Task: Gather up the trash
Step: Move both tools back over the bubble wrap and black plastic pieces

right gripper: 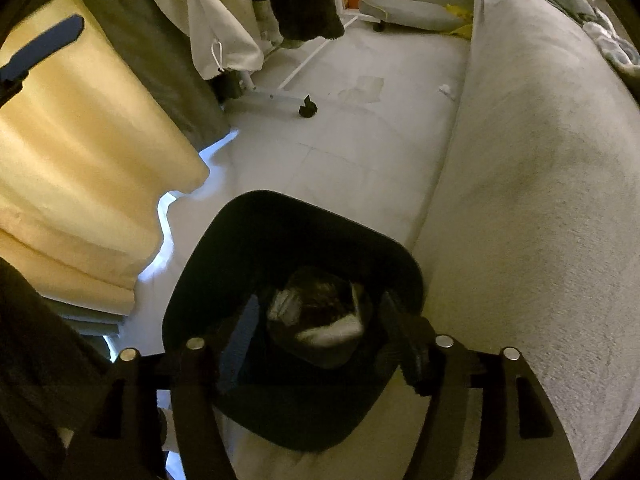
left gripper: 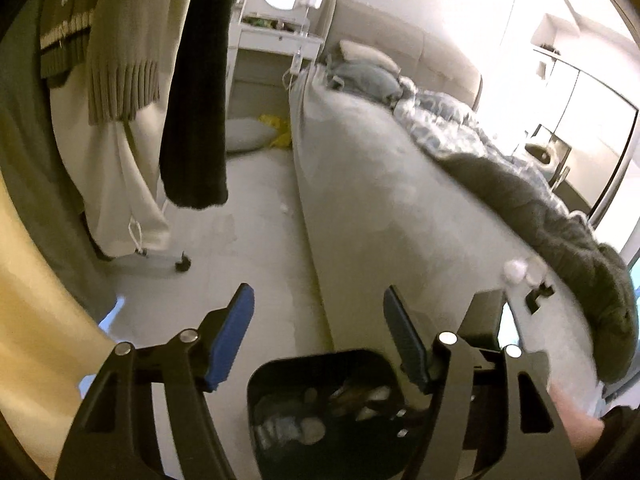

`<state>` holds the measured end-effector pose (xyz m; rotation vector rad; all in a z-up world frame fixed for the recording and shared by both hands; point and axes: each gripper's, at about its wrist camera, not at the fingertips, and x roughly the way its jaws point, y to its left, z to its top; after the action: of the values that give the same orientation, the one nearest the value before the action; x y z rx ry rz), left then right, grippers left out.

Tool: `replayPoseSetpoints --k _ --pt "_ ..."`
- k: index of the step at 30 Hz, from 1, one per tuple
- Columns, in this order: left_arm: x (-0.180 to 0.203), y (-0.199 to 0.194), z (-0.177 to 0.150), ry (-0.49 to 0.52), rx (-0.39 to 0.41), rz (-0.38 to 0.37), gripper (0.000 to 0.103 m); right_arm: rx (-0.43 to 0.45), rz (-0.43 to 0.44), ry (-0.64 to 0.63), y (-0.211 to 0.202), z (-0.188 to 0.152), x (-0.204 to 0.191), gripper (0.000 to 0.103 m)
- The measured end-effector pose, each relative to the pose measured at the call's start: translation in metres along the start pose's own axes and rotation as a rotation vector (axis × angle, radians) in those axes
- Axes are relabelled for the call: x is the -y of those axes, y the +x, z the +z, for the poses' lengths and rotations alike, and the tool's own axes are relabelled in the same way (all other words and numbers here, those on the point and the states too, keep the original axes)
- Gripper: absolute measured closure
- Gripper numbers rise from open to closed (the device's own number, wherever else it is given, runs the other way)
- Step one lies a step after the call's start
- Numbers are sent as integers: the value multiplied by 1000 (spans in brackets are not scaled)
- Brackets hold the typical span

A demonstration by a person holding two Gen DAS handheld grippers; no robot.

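A black trash bin stands on the floor beside the bed and holds several pieces of trash. My left gripper is open and empty above the bin's far rim. In the right wrist view the bin lies right below my right gripper, which is open over its mouth, with crumpled white trash between the fingers, inside the bin. A small white scrap lies on the floor by the bed's side; it also shows in the left wrist view. A white crumpled ball lies on the bed's edge.
A grey bed runs along the right with a rumpled duvet. A wheeled clothes rack with hanging clothes stands at the left. Yellow curtains hang near left. A cushion lies on the far floor by a white dressing table.
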<state>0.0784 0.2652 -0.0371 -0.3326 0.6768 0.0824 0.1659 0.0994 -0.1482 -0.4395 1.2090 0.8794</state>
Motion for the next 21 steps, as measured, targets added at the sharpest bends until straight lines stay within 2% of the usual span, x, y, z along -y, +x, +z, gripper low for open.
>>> replayPoseSetpoints --k 10,21 --pt "20 -21 14 39 118 -43 34 102 16 -1 -34 -1 3 38" --pt "58 -23 22 94 164 -91 33 233 -10 44 -85 -16 33 38"
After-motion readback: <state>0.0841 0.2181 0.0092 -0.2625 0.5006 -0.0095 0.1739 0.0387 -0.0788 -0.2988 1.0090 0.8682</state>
